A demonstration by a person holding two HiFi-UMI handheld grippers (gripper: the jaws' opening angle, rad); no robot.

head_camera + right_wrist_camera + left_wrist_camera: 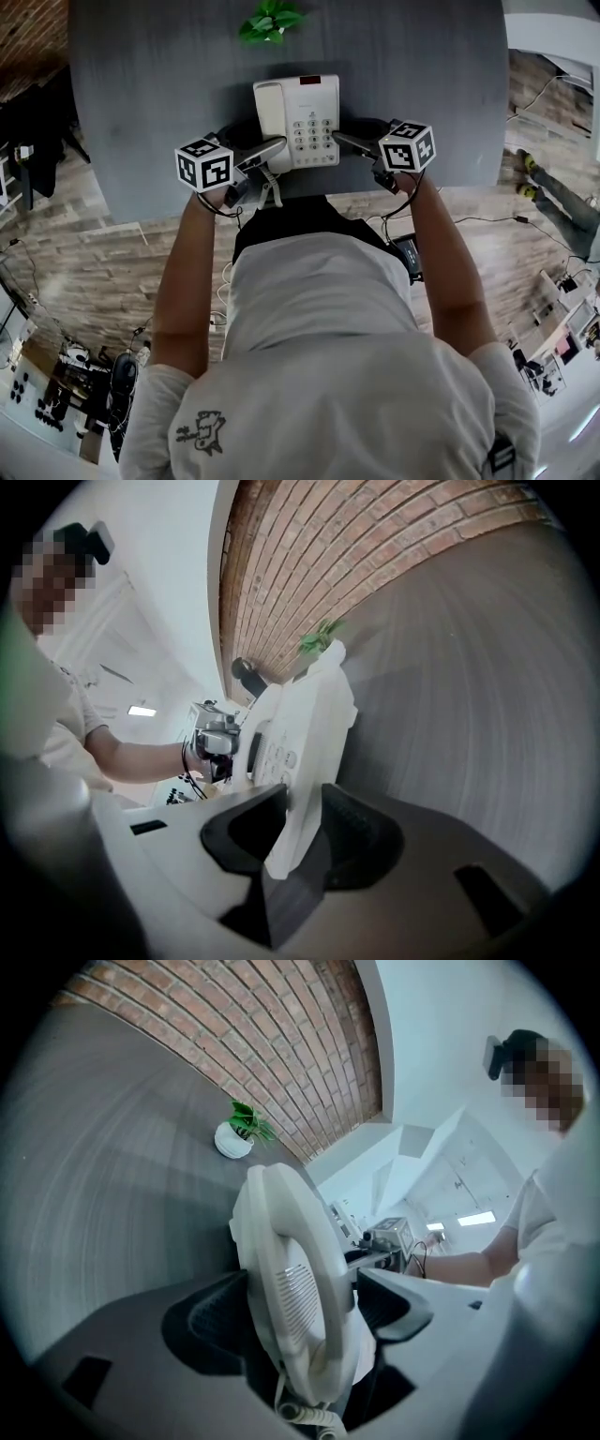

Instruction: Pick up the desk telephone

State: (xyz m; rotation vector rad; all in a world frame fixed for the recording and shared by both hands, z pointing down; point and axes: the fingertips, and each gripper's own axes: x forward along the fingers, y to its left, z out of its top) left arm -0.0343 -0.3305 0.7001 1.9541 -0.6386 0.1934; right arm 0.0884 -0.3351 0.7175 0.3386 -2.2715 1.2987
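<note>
In the head view, the desk telephone (298,120) is at the near middle of the grey table (141,94), with a small plant (270,21) well behind it at the far edge. You hold the left gripper (270,150) at its left side and the right gripper (352,142) at its right side. Both point inward and a little down, so the body is taken from two opposite sides. I judge this is because the telephone is wide and light, and its handset only rests in the cradle, so one grip alone would let it tip.

In the left gripper view, the left gripper (300,1307) is clamped on the desk telephone (291,1269). One pad lies under the base and the other on the handset side. This grip keeps the handset on the body. The coiled cord (309,1417) hangs just below the jaws.

In the right gripper view, the right gripper (300,827) has the thin right edge of the desk telephone (300,752) between its jaws, the keypad face toward the left jaw. The pads seem to press on both faces, though the wide lens makes this contact hard to confirm. The edge sits deep, so a level lift looks possible.
</note>
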